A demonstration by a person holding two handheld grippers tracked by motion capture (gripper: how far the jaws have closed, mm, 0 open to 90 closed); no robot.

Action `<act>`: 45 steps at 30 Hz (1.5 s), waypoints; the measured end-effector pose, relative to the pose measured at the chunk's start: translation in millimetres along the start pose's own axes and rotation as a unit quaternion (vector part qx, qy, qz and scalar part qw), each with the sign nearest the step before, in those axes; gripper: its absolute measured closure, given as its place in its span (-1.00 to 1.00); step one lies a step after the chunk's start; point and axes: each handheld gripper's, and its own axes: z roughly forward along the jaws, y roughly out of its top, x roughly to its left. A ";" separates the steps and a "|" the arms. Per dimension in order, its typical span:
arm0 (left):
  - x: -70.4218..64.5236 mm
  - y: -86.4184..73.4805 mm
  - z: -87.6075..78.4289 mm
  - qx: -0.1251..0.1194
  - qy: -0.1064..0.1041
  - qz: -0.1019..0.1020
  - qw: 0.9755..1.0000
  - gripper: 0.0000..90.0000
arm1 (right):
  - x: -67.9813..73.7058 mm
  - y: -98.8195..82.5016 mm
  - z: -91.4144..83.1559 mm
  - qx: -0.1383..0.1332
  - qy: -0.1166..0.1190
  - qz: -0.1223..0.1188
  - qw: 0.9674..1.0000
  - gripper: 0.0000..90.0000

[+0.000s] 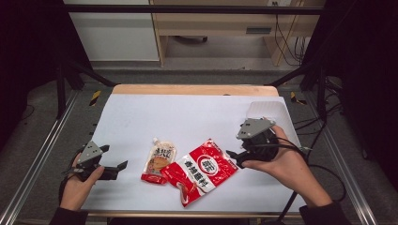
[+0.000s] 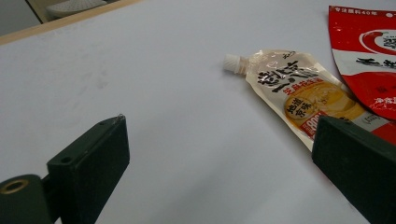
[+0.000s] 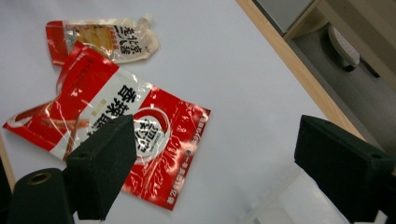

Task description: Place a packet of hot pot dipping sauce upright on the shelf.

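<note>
Right gripper (image 1: 234, 157): jaws wide, empty — just right of the red packet (image 1: 202, 171), frame centre.
Left gripper (image 1: 115, 161): wide, empty.
Risk: red packet overlaps the spouted pouch (image 1: 159, 159) — a careless pinch could drag both.

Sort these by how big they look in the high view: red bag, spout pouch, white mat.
1. White mat, by far the largest.
2. Red bag.
3. Spout pouch, smallest; the red bag covers its lower corner.
</note>
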 end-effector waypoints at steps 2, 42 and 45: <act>-0.5 0.4 -0.4 0.005 -0.003 0.000 1.000 -0.91 | 5.5 5.5 6.2 -0.005 0.003 0.002 1.000 -0.62; -13.5 2.0 7.1 0.014 -0.007 0.030 0.999 -0.91 | 66.1 57.7 178.8 0.003 0.093 0.094 0.991 0.07; -16.1 2.8 8.8 0.015 -0.007 0.034 0.999 -0.91 | 66.3 57.6 184.8 0.009 0.086 0.094 0.992 0.10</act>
